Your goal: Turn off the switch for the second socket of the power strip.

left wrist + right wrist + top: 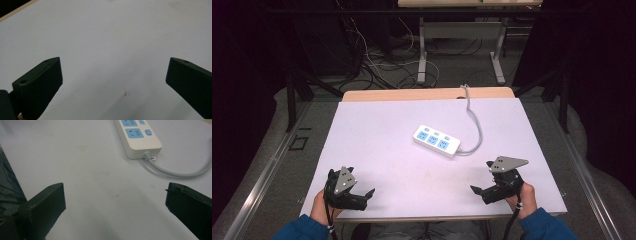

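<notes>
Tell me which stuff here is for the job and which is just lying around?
For the job:
- power strip with its grey cable
- left tongs, open and empty
- right tongs, open and empty

Just lying around:
- white table cover
- tangled wires on the floor behind the table
- second table farther back

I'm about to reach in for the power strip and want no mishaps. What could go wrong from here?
The cable loops past the strip's right end, toward the right gripper; a reach from there might snag it and drag the strip. The strip lies flat on a smooth sheet, so open jaws may push it rather than grip it.
</notes>
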{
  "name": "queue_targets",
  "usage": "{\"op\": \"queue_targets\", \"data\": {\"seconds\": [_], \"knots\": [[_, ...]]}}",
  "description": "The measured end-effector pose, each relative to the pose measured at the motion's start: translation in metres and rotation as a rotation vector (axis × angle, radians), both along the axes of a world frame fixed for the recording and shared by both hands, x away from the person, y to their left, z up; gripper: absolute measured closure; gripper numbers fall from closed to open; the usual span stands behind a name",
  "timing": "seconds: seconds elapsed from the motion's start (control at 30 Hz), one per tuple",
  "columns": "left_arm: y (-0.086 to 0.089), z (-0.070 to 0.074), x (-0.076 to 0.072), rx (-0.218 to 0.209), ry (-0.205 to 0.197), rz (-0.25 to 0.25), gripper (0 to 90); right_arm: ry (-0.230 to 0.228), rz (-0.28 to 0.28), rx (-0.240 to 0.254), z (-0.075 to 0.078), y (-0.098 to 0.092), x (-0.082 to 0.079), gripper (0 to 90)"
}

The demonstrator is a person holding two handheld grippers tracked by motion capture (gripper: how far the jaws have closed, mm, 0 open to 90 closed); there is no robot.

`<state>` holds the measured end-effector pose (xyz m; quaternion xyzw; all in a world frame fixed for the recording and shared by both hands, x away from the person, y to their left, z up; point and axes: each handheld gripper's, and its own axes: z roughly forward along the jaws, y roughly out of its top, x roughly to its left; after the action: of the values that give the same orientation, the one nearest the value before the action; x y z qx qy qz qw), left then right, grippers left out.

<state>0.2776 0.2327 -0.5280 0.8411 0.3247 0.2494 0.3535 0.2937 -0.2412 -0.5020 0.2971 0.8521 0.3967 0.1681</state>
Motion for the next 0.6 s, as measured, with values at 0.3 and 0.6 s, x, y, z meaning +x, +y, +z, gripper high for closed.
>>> {"op": "queue_targets", "data": {"seconds": [0.3, 0.6], "knots": [[-0.001, 0.000, 0.000, 0.009, 0.007, -0.005, 0.6, 0.000, -0.011, 0.007, 0.001, 0.005, 0.006, 2.4], [-0.001, -0.001, 0.001, 0.015, 0.002, -0.004, 0.6, 0.007, -0.015, 0.009, 0.003, 0.010, 0.016, 2.4]]}}
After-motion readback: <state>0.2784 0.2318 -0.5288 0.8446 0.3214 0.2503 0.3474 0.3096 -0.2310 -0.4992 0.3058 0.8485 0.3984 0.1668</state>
